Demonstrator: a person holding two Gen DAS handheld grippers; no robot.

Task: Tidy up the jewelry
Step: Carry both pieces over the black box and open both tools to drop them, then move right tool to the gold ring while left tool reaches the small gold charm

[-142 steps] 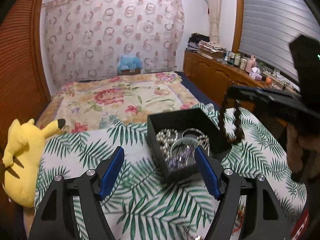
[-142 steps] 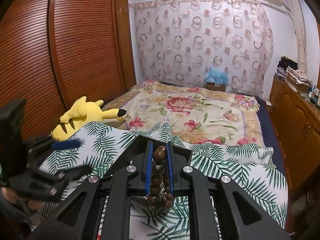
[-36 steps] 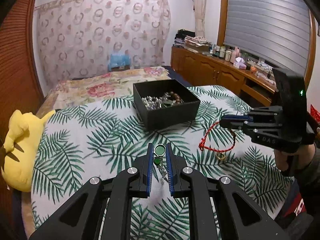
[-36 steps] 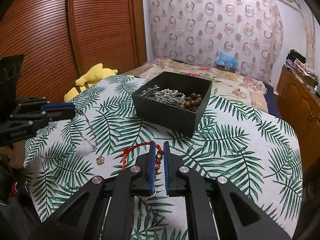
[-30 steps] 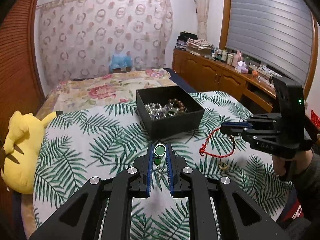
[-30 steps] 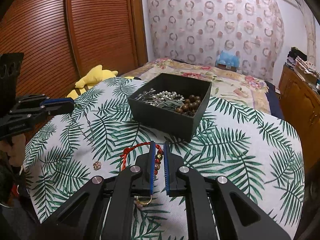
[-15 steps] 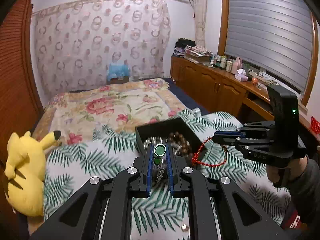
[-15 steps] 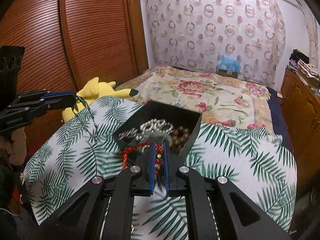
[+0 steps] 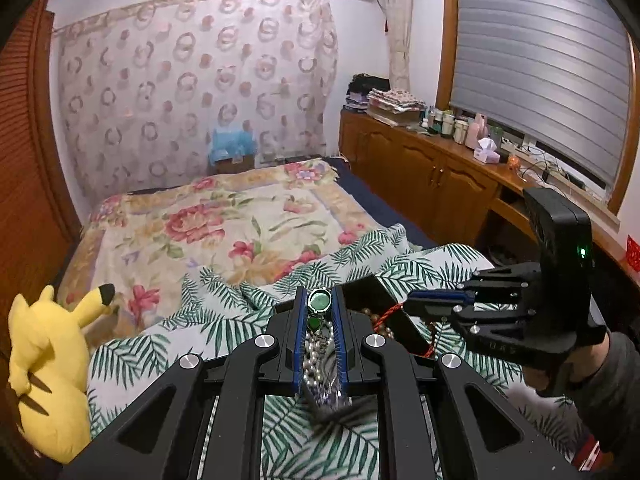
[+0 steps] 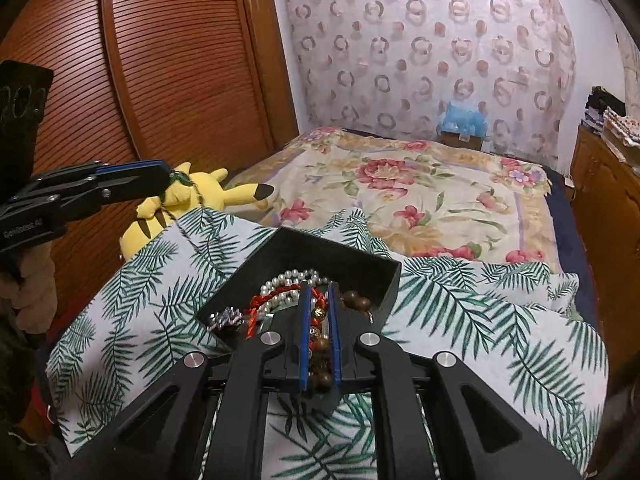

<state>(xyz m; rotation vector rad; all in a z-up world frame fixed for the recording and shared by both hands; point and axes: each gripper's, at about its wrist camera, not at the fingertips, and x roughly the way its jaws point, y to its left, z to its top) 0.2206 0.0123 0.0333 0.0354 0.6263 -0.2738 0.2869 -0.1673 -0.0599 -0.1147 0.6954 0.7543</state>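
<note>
Far left, a yellow plush toy lies at the edge of the palm-leaf cloth, against the ribbed wooden wardrobe doors. Left gripper is closed on a green pendant, its thin chain hanging down from between the pads; from the right wrist view the same pendant and chain dangle over the cloth's left side, near the plush toy. The black box stands on the leaf-print cloth, open on top. Inside it: a pearl strand toward the back, a small silvery-purple piece in the left corner, dark wooden beads on the right. Right gripper is closed on a red cord bracelet with small gold-coloured beads; the cord loops out to the left over the pearls, above the box's interior. Whether the cord touches the pearls cannot be told. Both grippers' black frames hide the near wall of the box and the cloth in front of it. Behind, a bed with a floral cover, a blue plush against the patterned curtain. To the right, a wooden cabinet with bottles and a tissue box on top, under a shuttered window.
</note>
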